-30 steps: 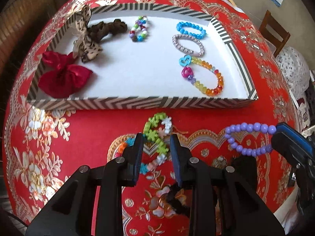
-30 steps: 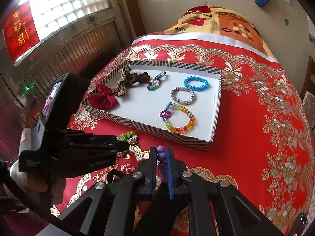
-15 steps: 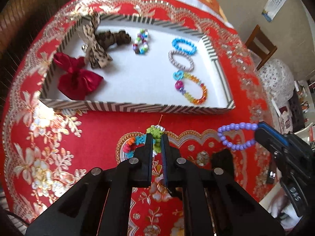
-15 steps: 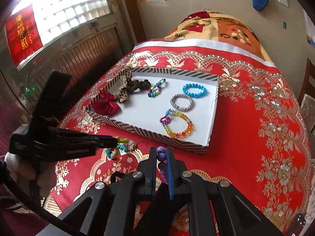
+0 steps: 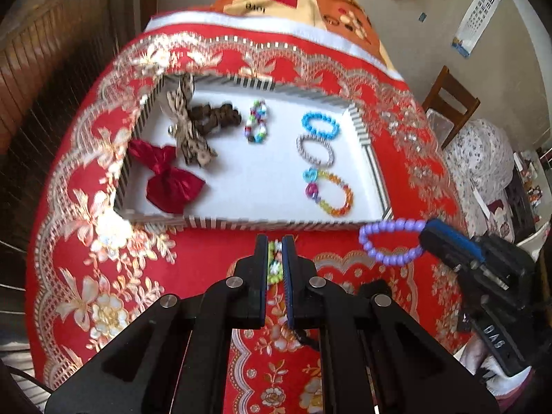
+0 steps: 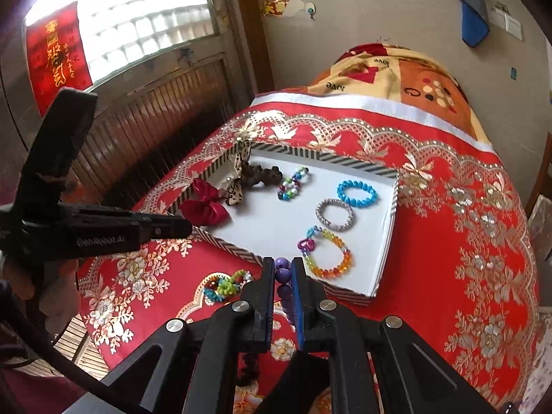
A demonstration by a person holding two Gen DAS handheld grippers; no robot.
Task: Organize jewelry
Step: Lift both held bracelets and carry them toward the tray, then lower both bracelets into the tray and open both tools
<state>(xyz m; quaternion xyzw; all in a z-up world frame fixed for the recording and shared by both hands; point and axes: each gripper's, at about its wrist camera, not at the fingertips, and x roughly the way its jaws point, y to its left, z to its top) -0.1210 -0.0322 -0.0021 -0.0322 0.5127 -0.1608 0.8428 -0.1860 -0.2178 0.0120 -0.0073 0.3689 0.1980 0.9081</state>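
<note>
Red cloth with gold flowers covers the table [image 5: 103, 276] we work over, and the striped-rimmed tray [image 5: 220, 222] lies just ahead of both pairs of fingers, its long side running across our view. Our left gripper [image 5: 275, 262] has its fingers pressed together on the green and white bead bracelet [image 5: 273, 265], which sits pinched between the pads and hangs below them; in the right wrist view its loose end [image 6: 226, 284] looks to lie on the cloth beneath the left tool, though we cannot tell whether it touches. Our right gripper [image 6: 283, 277] pinches the purple bead bracelet [image 5: 391, 241], whose loop sticks out sideways past the fingertips, level with the tray's near rim. Inside the tray, the bracelets form a column on the side ahead of the right fingers: blue [image 5: 320, 126], silver [image 5: 315, 150], then the rainbow one [image 5: 329, 193] closest to us. The bows [image 5: 172, 179] fill the far-left side. Open white floor lies straight ahead of the left fingers, in the middle of the tray, so we judge the left hand nearer that free spot, with the right needing to clear the rim beside the rainbow bracelet.
</note>
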